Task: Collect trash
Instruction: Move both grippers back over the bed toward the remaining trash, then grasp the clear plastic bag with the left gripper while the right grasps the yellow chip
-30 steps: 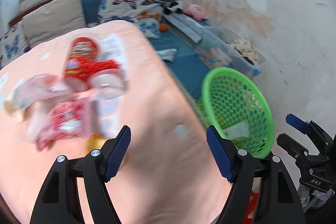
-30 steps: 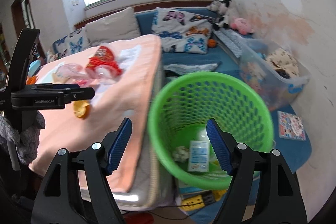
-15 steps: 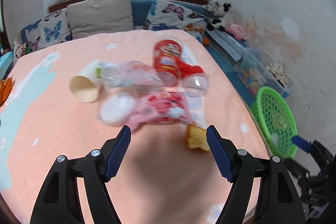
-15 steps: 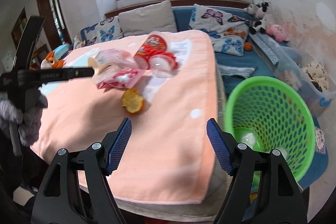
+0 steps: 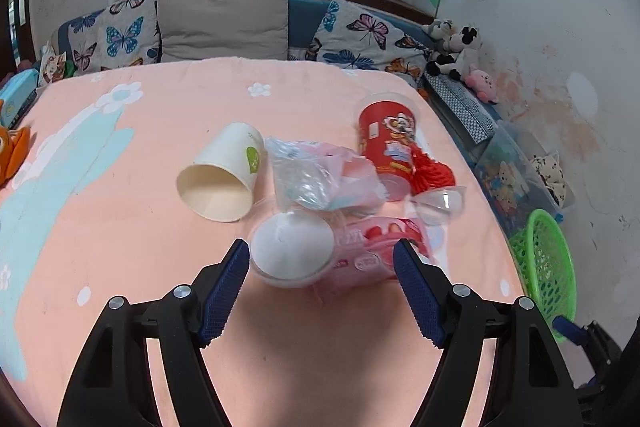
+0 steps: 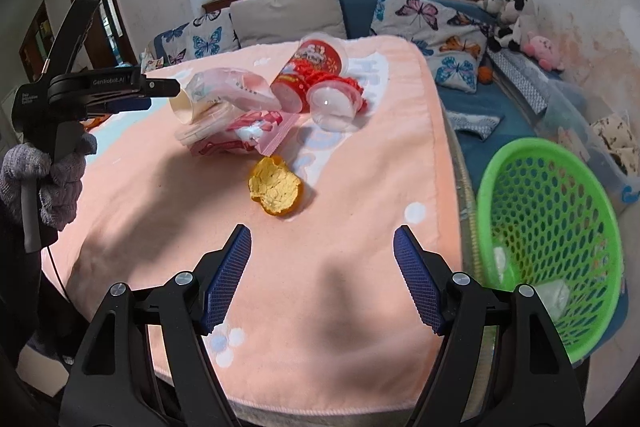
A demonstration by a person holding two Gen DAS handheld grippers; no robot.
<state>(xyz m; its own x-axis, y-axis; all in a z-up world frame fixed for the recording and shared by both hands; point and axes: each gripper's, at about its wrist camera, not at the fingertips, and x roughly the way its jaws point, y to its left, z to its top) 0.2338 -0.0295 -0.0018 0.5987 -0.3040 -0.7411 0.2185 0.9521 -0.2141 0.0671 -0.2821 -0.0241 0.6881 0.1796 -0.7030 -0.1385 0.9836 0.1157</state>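
Both grippers hang empty, fingers wide, over a trash-strewn peach blanket [image 6: 360, 267].

The left gripper [image 5: 322, 289] points at a round white lid [image 5: 292, 253] and a pink wrapper [image 5: 372, 251] just past its tips; behind them lie a clear bag [image 5: 316, 175], a tipped paper cup [image 5: 224, 179] and a red tub [image 5: 386, 143]. The right gripper [image 6: 322, 279] faces an orange peel [image 6: 276, 191], apart from the pile, with a clear cup [image 6: 334, 105] farther back. The green basket [image 6: 548, 243] stands off the blanket's right edge with some scraps inside.
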